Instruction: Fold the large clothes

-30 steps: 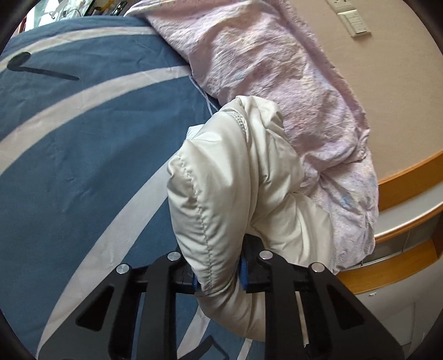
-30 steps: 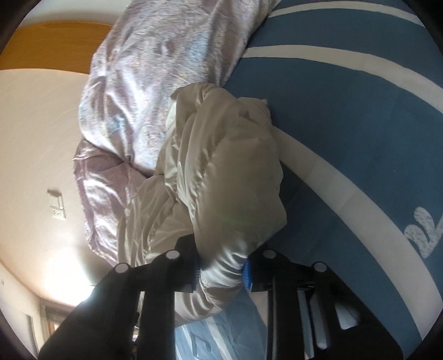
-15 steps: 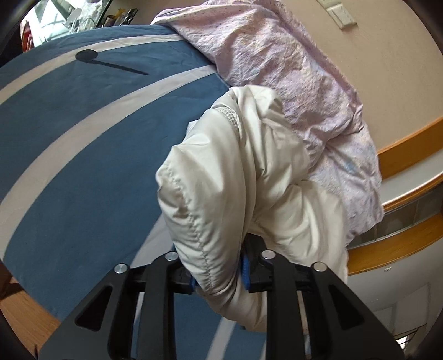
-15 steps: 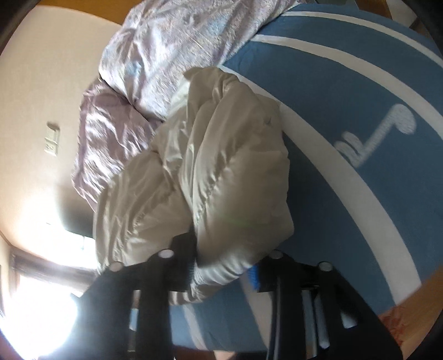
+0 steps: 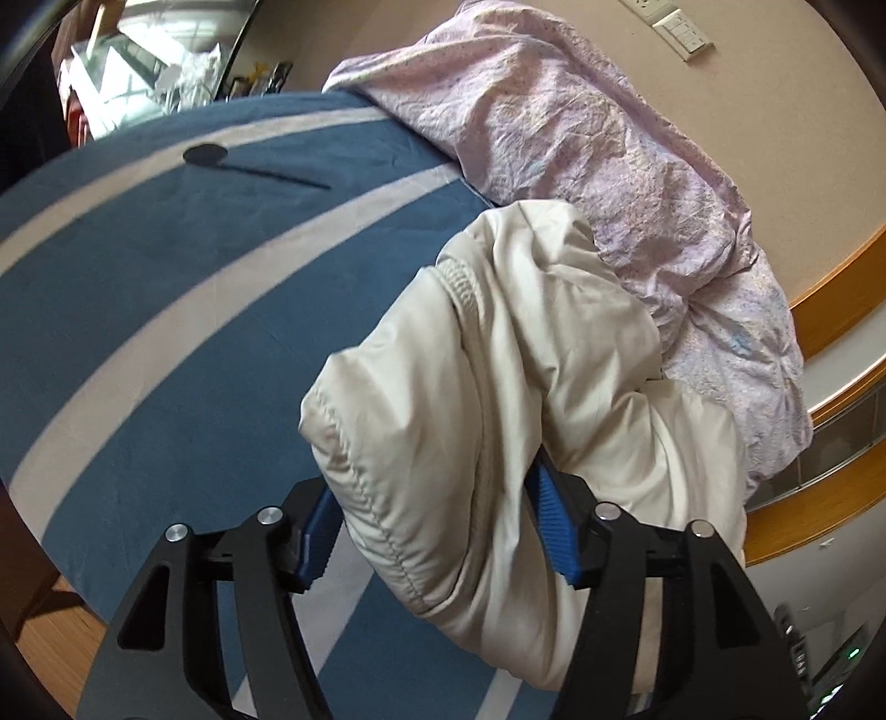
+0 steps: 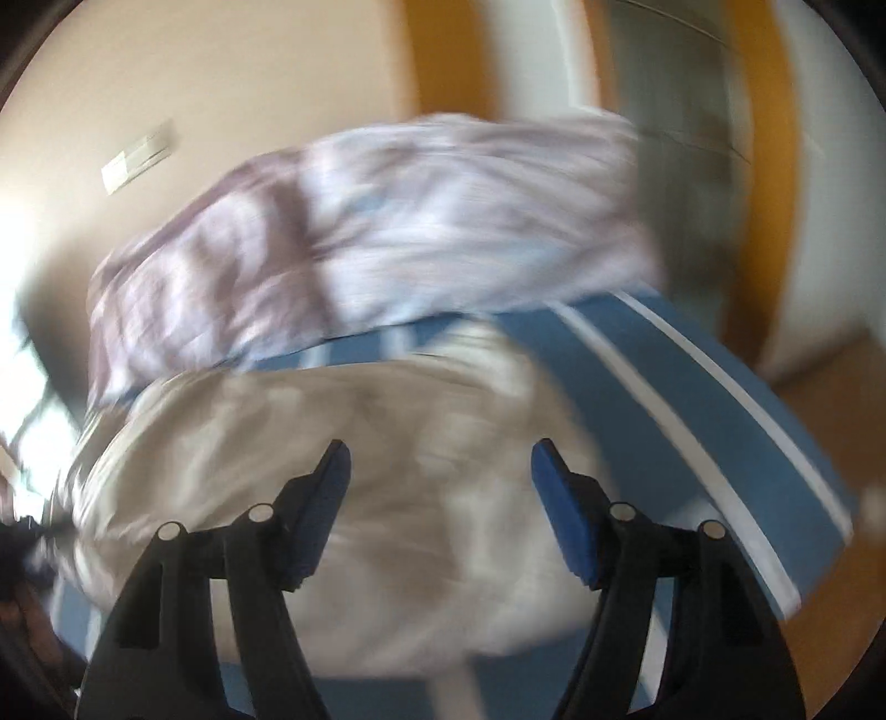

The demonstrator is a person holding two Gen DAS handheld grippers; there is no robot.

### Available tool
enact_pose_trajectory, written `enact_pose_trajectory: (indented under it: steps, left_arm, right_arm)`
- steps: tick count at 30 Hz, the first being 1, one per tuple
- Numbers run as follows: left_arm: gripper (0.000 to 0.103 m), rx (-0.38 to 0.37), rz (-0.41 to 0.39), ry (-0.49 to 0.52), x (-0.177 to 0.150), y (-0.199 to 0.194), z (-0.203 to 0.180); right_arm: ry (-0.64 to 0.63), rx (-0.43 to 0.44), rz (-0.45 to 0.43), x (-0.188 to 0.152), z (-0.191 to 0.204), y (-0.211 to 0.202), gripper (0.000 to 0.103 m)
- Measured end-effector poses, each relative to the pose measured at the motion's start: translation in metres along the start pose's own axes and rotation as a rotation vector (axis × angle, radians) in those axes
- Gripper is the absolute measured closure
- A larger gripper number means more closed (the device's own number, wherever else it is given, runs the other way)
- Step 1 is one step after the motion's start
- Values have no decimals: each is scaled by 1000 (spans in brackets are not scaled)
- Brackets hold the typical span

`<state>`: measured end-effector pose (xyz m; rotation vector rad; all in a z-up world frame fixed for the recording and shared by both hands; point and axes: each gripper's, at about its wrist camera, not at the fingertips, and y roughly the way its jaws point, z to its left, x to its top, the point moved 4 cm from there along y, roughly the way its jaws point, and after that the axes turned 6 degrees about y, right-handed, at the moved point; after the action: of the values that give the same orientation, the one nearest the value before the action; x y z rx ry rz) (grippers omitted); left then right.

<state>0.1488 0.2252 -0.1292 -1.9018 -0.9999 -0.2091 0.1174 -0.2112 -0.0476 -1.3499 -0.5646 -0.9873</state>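
Note:
A cream padded jacket (image 5: 498, 360) lies bundled on a blue bed cover (image 5: 166, 277) with white stripes. My left gripper (image 5: 434, 498) sits low at the jacket's near end. Its jaws are opening, and a thick stitched fold still bulges between the blue pads (image 5: 318, 531). The right wrist view is blurred by motion. There my right gripper (image 6: 441, 459) hovers above the jacket (image 6: 360, 471) with its jaws opening and nothing between the pads (image 6: 565, 515). The jacket rests on the cover (image 6: 692, 376) below it.
A crumpled lilac quilt (image 5: 581, 138) is heaped along the wall side of the bed, right behind the jacket. A wall switch (image 5: 684, 30) and a wooden ledge (image 5: 830, 277) lie beyond it. Wooden floor (image 5: 50, 609) shows past the bed's near edge.
Both grippers' jaws have spread from a tight grip on the jacket. The right gripper let go, rolled and pulled up and away. The left gripper swung over the bed early, then stayed put.

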Motion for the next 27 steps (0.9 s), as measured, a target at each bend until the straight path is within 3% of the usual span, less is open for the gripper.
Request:
enact_pose_trajectory:
  steps: [5,10,16,22,27]
  left_arm:
    - [34,44,-12,47,2,2,-1]
    - [25,108,-37,154,2,2,-8]
    - [24,74,-20,139,2,9,-7]
    - [25,27,-12,98,0,13,-7]
    - [25,-9,-1,61,-2,19,-5]
  right_arm:
    - [-167,63,27,-9,76,32,50]
    - [-247,20,57,-23,99,55,55]
    - [-253,0,74,-33,106,69,55]
    - [-220,35,12,-31,109,59,54]
    - [-292,-3,74,-49,118,84,53]
